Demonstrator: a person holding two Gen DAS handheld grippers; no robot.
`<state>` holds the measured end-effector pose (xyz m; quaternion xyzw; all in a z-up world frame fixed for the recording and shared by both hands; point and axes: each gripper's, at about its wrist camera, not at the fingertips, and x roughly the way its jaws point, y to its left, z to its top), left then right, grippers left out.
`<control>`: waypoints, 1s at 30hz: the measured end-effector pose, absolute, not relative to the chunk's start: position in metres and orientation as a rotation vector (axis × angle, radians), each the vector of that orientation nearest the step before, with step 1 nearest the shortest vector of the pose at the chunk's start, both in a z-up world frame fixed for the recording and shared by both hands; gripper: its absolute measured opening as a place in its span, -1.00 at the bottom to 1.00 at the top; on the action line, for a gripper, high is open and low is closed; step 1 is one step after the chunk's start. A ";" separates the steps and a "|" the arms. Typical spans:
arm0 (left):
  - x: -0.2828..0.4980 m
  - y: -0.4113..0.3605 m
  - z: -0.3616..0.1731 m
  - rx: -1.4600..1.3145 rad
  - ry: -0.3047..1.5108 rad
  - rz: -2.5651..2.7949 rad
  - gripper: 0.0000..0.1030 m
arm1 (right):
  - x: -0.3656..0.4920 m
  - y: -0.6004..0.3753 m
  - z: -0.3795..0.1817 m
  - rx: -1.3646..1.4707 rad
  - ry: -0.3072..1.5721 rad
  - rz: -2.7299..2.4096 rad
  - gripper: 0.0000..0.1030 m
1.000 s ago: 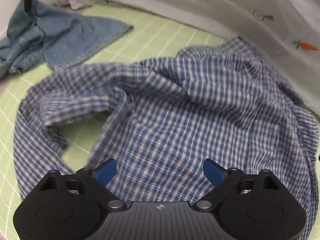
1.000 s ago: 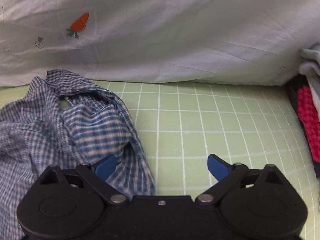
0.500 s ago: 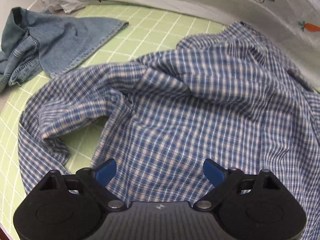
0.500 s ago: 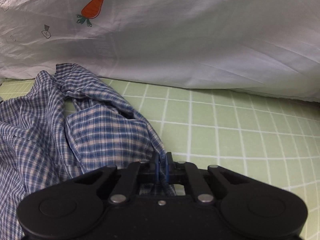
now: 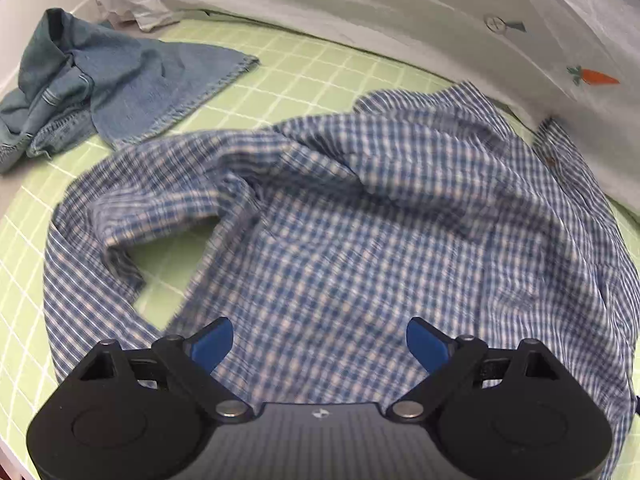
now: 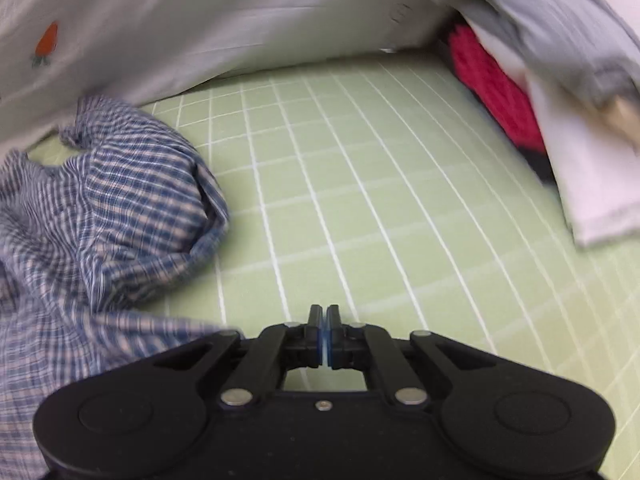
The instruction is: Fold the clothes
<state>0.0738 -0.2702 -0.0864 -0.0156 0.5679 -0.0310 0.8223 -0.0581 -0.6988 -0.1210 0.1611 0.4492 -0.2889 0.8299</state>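
Observation:
A crumpled blue-and-white checked shirt (image 5: 360,232) lies on the green grid mat (image 5: 304,76). My left gripper (image 5: 320,344) is open, its blue fingertips hovering just above the shirt's near part. In the right wrist view the shirt (image 6: 100,216) is bunched at the left. My right gripper (image 6: 324,336) is shut with its jaws pressed together over the bare mat (image 6: 380,208); no cloth shows between them, though the shirt's edge runs just left of and under the gripper body.
A blue denim garment (image 5: 100,84) lies crumpled at the far left. A white sheet with a carrot print (image 5: 592,77) lines the back. A pile with a red knit (image 6: 492,88), a white and a grey cloth sits at the right.
My right gripper closed on the shirt's edge half a second ago and has since swung right, away from the bunched shirt. The shirt has shifted and stretched; my left gripper stayed open.

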 end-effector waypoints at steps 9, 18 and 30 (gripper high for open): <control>0.067 -0.302 -0.086 0.041 1.203 -0.143 0.83 | 0.003 -0.700 -0.103 0.294 0.809 -0.493 0.75; 0.075 -0.314 -0.103 0.095 1.258 -0.113 0.83 | 0.134 -0.686 -0.107 0.169 0.797 -0.278 0.77; 0.076 -0.327 -0.105 0.164 1.259 -0.147 0.83 | 0.144 -0.707 -0.125 0.255 0.831 -0.239 -0.81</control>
